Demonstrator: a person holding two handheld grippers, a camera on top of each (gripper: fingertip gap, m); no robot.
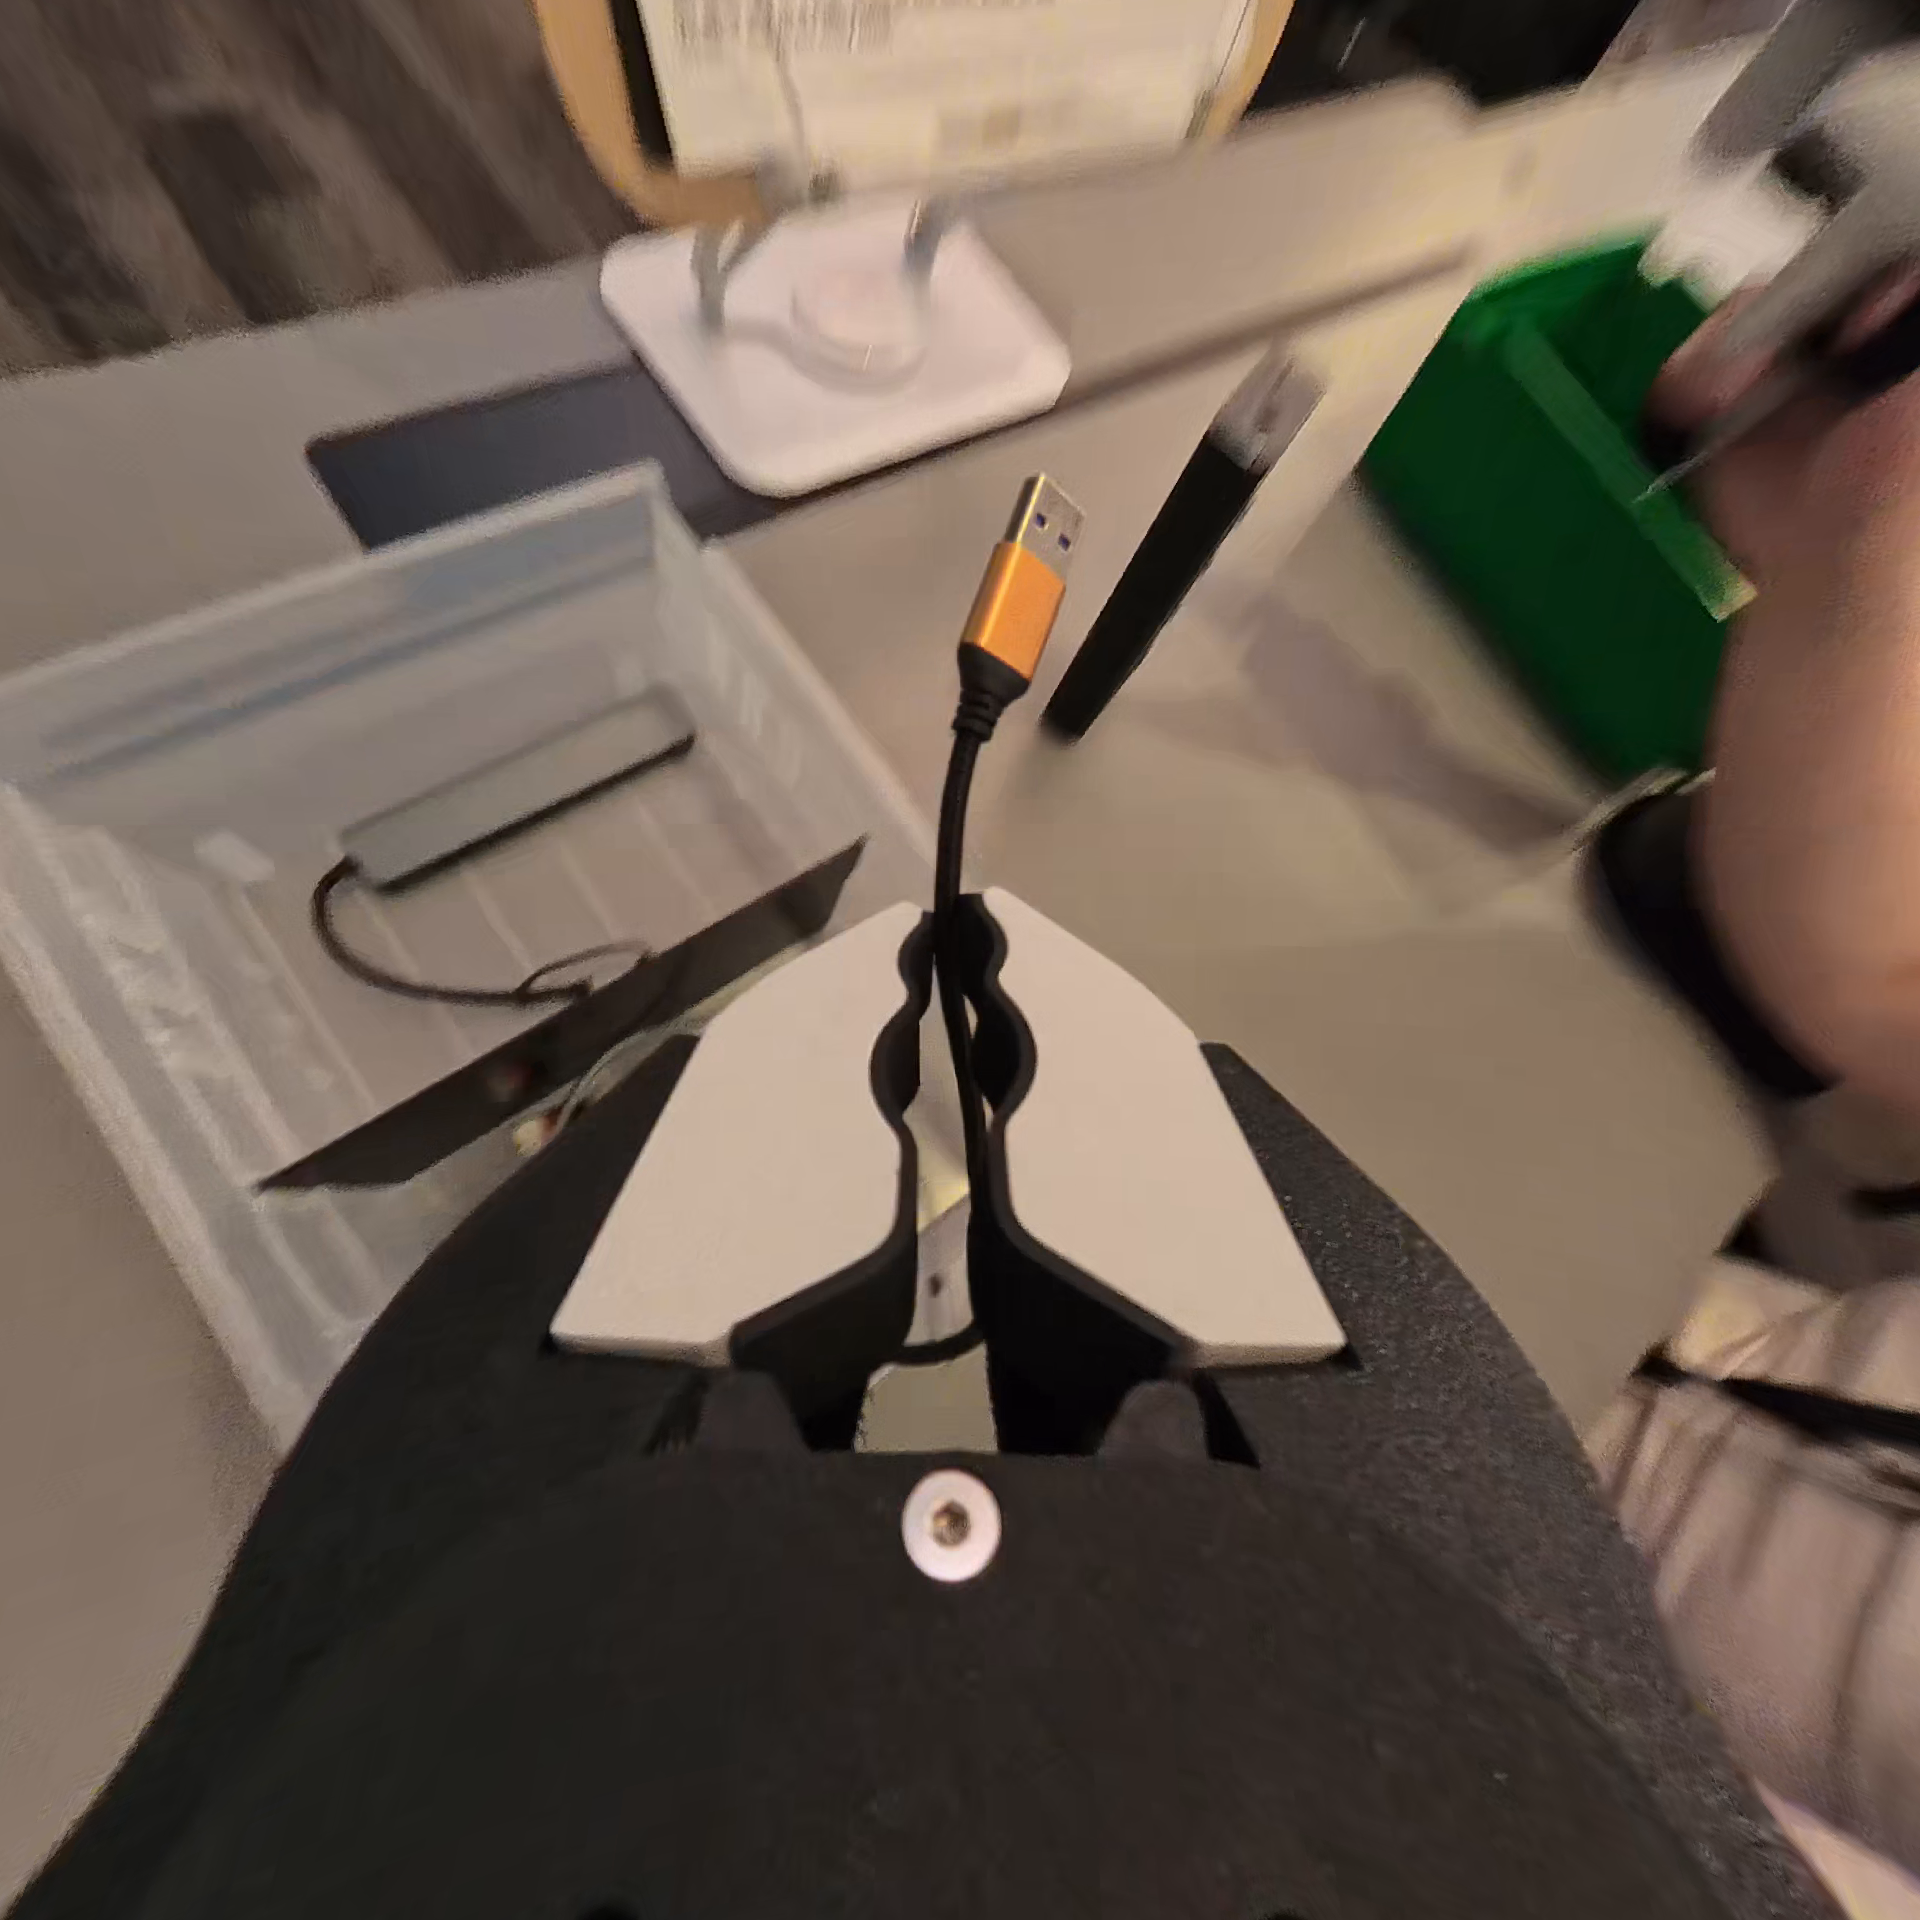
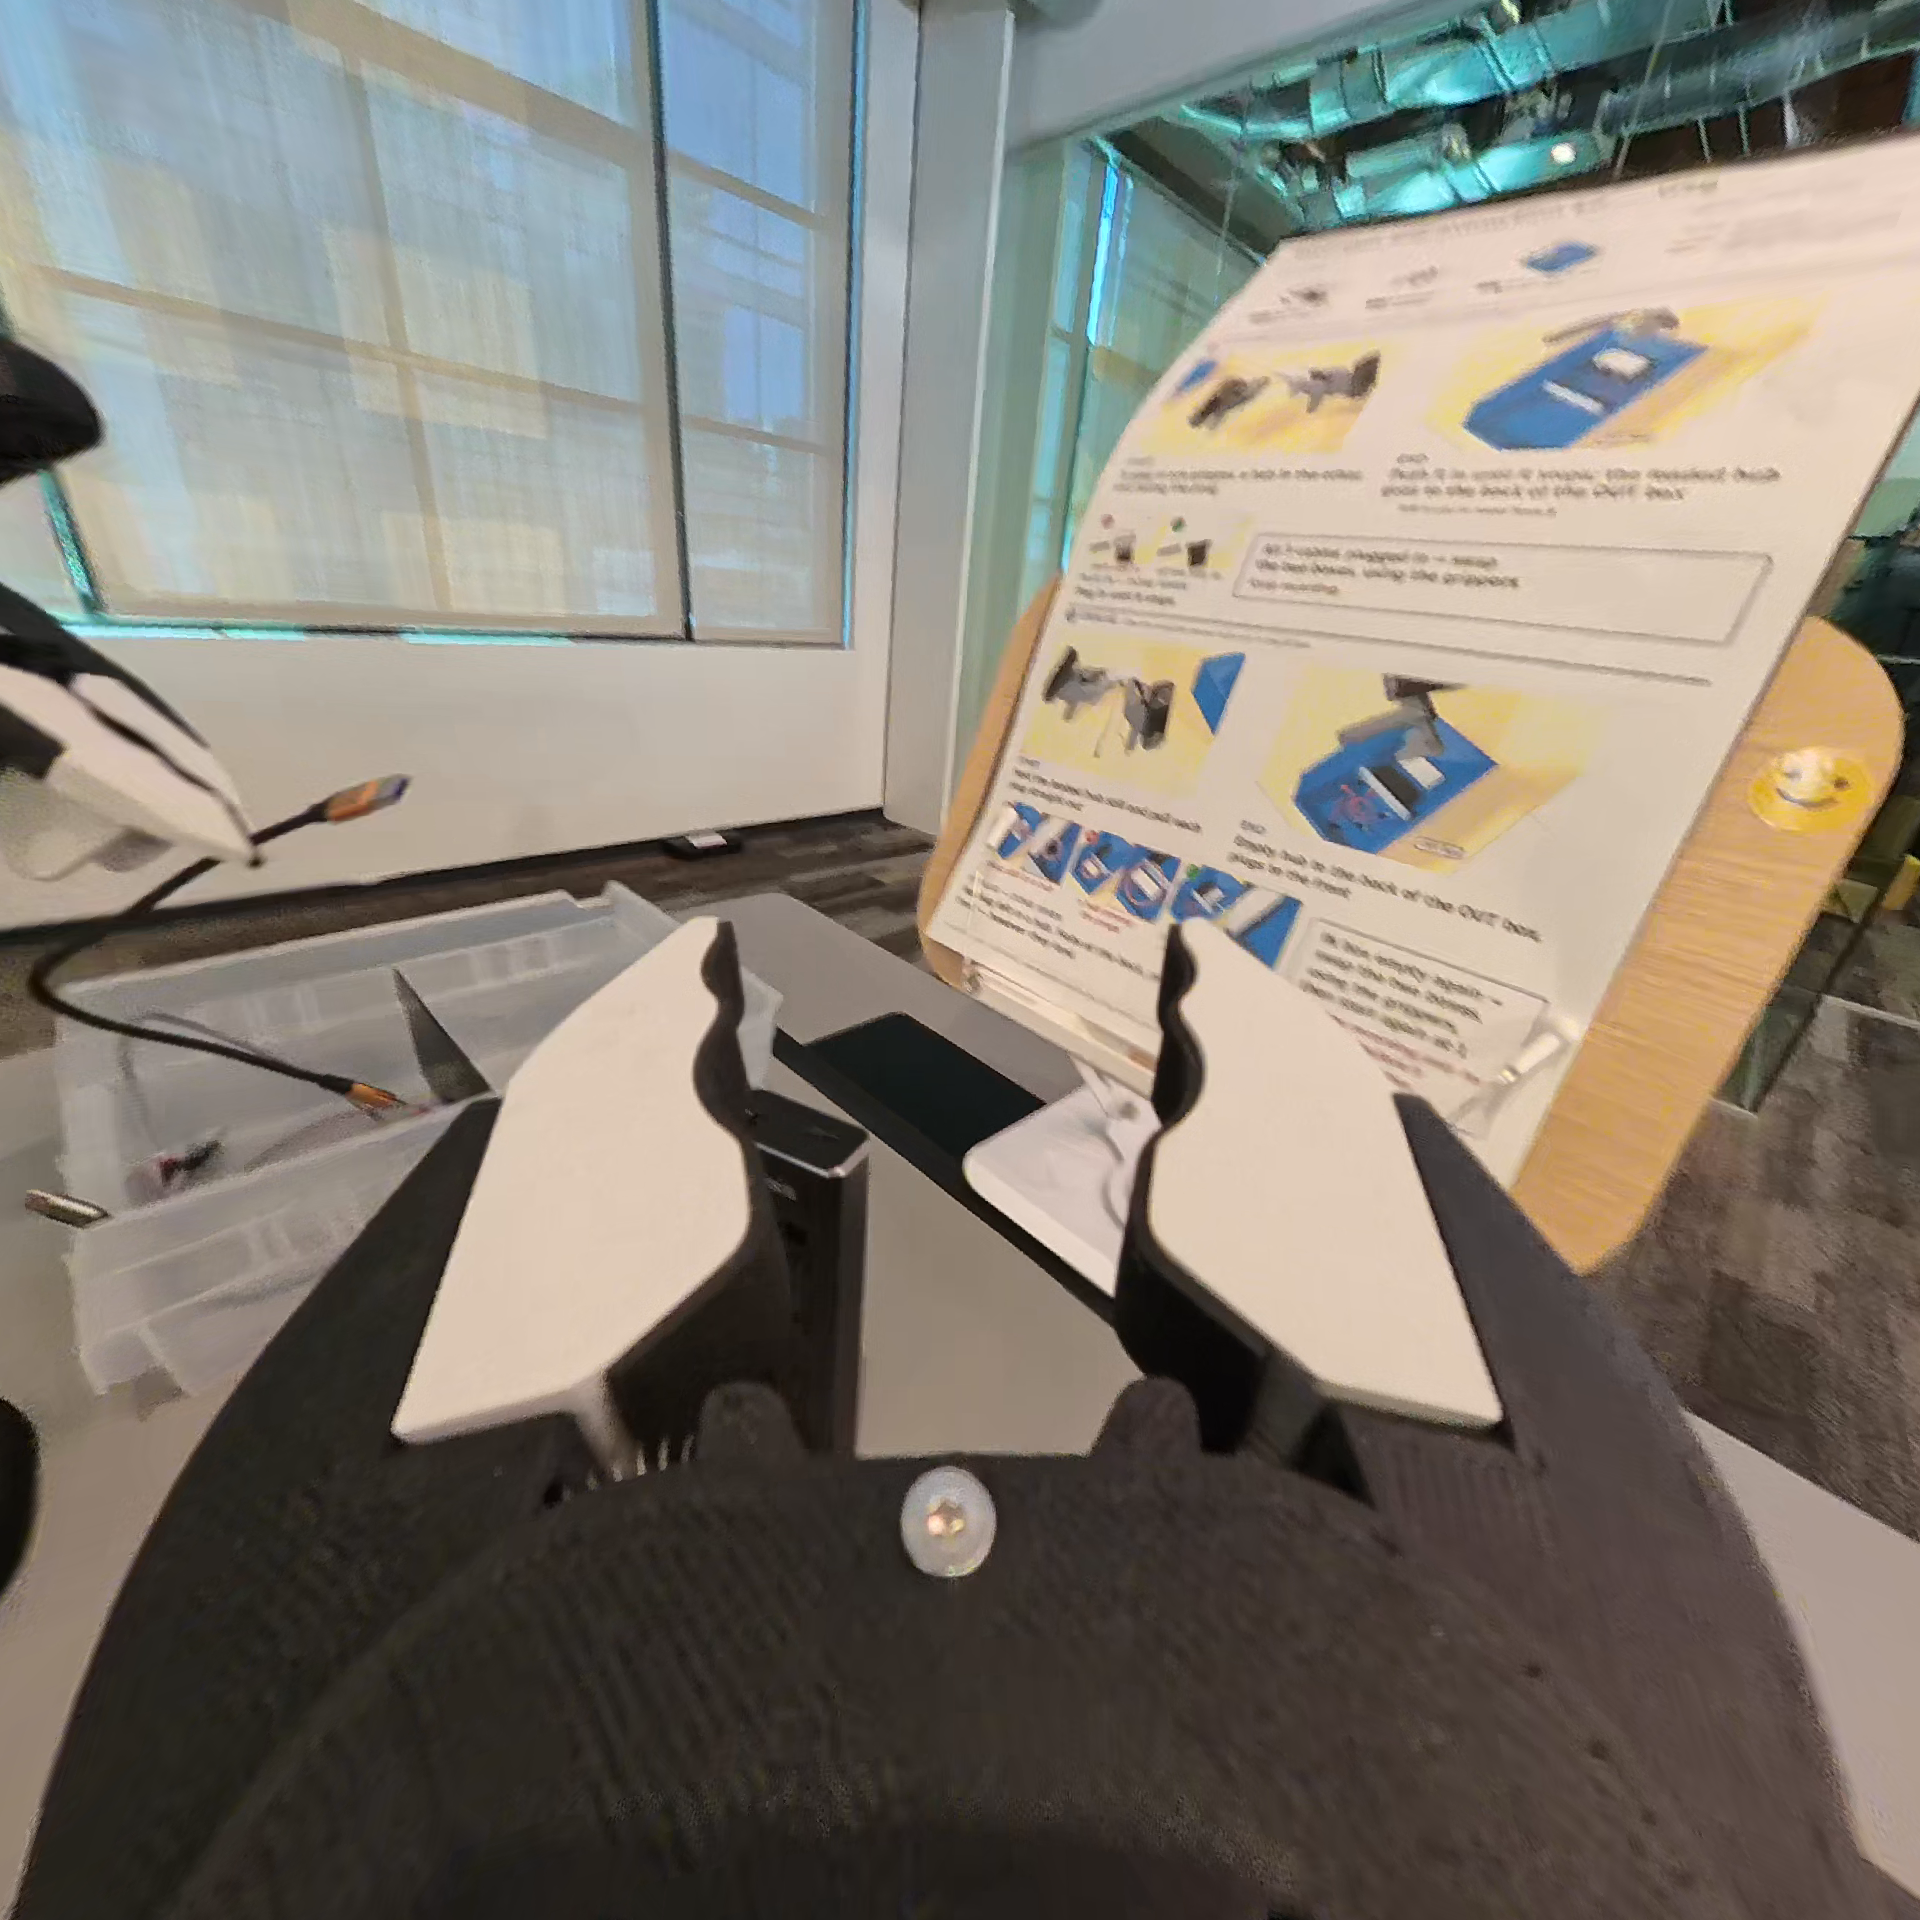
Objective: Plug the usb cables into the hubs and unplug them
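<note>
My left gripper point(image 1: 956, 914) is shut on a black USB cable point(image 1: 951, 790). Its orange plug point(image 1: 1023, 592) sticks up past the fingertips, metal end free. In the right wrist view this gripper point(image 2: 135, 769) shows at the left, and the cable point(image 2: 156, 1029) loops down to a second orange end point(image 2: 364, 1091) at the clear bin. My right gripper point(image 2: 945, 945) is open wide. A black hub point(image 2: 821, 1226) stands on end between its fingers, against the left finger. The same hub point(image 1: 1174, 561) shows tilted beyond the plug. A grey hub point(image 1: 520, 790) with its cord lies in the clear bin point(image 1: 727, 644).
A green bin point(image 1: 1538, 499) sits at the right, next to the person's hand point(image 1: 1818, 644). An instruction sheet on a wooden stand point(image 2: 1403, 623) with a white base point(image 1: 831, 343) stands at the back, beside a dark pad point(image 2: 925, 1081). The background is motion-blurred.
</note>
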